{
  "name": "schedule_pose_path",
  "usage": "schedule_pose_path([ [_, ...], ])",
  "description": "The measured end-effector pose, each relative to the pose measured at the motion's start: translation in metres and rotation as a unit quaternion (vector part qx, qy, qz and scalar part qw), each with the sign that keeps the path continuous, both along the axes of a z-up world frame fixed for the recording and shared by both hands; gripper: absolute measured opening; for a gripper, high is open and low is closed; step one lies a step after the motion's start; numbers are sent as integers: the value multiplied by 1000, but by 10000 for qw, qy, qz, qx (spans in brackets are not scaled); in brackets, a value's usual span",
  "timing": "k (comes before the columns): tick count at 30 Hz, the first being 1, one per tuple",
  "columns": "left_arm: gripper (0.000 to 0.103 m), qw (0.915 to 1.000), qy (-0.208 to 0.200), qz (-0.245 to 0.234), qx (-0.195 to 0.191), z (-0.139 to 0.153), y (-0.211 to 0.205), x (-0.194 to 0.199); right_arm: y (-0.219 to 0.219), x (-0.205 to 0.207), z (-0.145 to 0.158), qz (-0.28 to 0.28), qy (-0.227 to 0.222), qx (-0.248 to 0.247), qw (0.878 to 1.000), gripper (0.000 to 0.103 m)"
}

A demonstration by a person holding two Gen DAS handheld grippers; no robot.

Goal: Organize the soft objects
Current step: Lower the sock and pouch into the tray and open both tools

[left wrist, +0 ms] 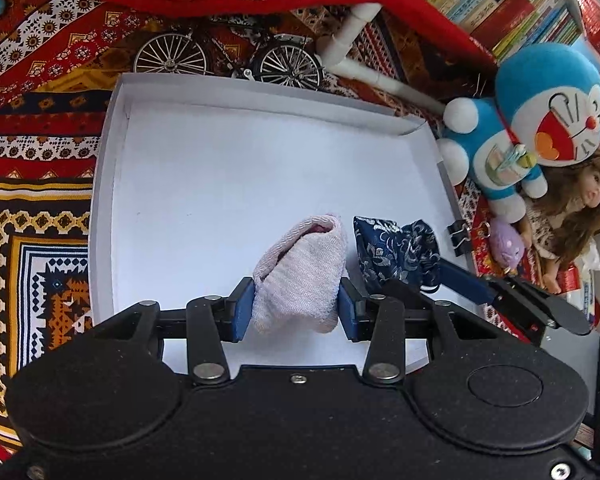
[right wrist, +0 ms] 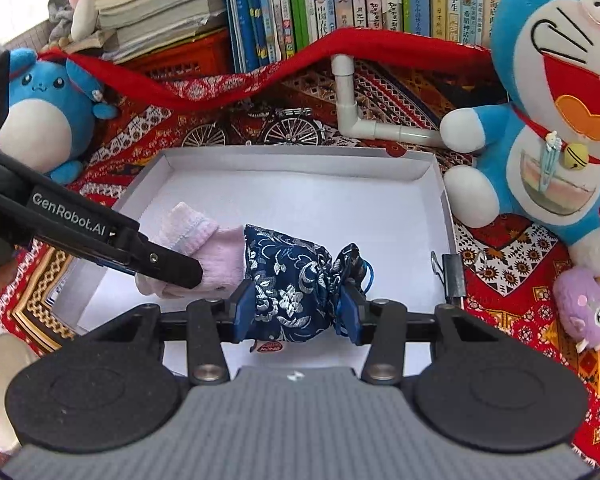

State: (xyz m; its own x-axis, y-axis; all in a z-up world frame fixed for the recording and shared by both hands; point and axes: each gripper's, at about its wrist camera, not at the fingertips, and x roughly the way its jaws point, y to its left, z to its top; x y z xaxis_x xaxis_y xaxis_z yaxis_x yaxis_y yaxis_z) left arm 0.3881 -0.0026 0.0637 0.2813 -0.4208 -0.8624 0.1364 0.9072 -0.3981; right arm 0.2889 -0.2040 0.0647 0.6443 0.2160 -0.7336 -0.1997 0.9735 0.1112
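A white shallow box lies on the patterned cloth; it also shows in the right wrist view. My left gripper is shut on a folded pale pink towel over the box's near part. My right gripper is shut on a navy brocade drawstring pouch, held just to the right of the towel. In the left wrist view the pouch and the right gripper's finger sit beside the towel. The towel and pouch almost touch.
A Doraemon plush and a small purple plush lie right of the box, with a doll. A blue round plush sits far left. A model bicycle, white pipe, binder clip and books border the box.
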Motion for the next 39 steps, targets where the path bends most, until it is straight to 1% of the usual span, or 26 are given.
schedule_pose_path([
  [4,40,9998,132,-65,-98,-6,-3,5,1,2,0,38,0,-55,10000,54],
  [14,44,9996,150,-175,-161,-10,-7,10,0,7,-2,64,5,-30,10000,57],
  [18,48,9994,178,-151,-241,-10,-5,10,0,7,-2,39,14,-6,10000,60],
  [21,52,9995,124,-142,-254,-8,-3,10,1,6,-2,22,18,8,10000,61],
  [24,58,9995,66,-147,-263,-5,-3,8,0,5,-1,1,13,59,10000,66],
  [27,60,9996,0,-136,-244,-1,-1,5,-1,4,0,-39,1,125,9999,71],
  [32,65,9996,-103,-84,-238,9,1,-2,-2,-2,7,-87,-79,163,9998,71],
  [39,72,9992,-323,-58,-233,27,3,-15,-4,-15,24,-91,-292,236,9993,75],
])
